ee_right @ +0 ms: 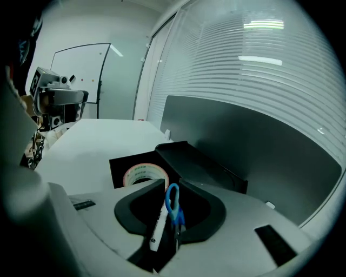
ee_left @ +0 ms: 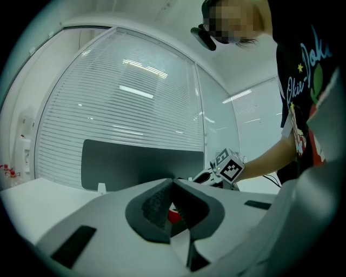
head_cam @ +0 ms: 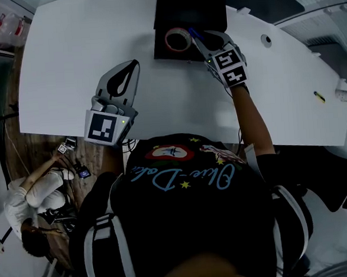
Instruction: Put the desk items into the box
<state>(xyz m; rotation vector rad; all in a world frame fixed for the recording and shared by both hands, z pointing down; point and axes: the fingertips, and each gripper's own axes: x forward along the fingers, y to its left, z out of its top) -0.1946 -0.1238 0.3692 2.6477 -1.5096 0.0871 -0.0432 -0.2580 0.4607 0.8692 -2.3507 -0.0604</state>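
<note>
At the far edge of the white desk, the right gripper hangs over the near rim of the black box. It tilts downward, towards the inside of the box. Its jaws are nearly together and grip a pair of blue-handled scissors. A white pen-like stick stands in the same gap; it is too thin and dim to say what it really is. The scissors are therefore above the box but not yet in it.

The left gripper rests level over the bare desk, well apart from the box. Its jaws are closed tip to tip and hold nothing.

The step in hand looks like the drop of the scissors into the box. The next move probably calls for the jaws to clear the rim and then open. The scissors and the stick should land beside the tape roll, which already lies flat on the box floor, rather than catching on the wall.

Count:
- One box.
- One tape roll, inside the box.
- One pair of scissors and one white stick, both in the right jaws.
- One small yellow item, lying on the desk far to the right and apparently still to be collected.
- Two grippers.
</note>
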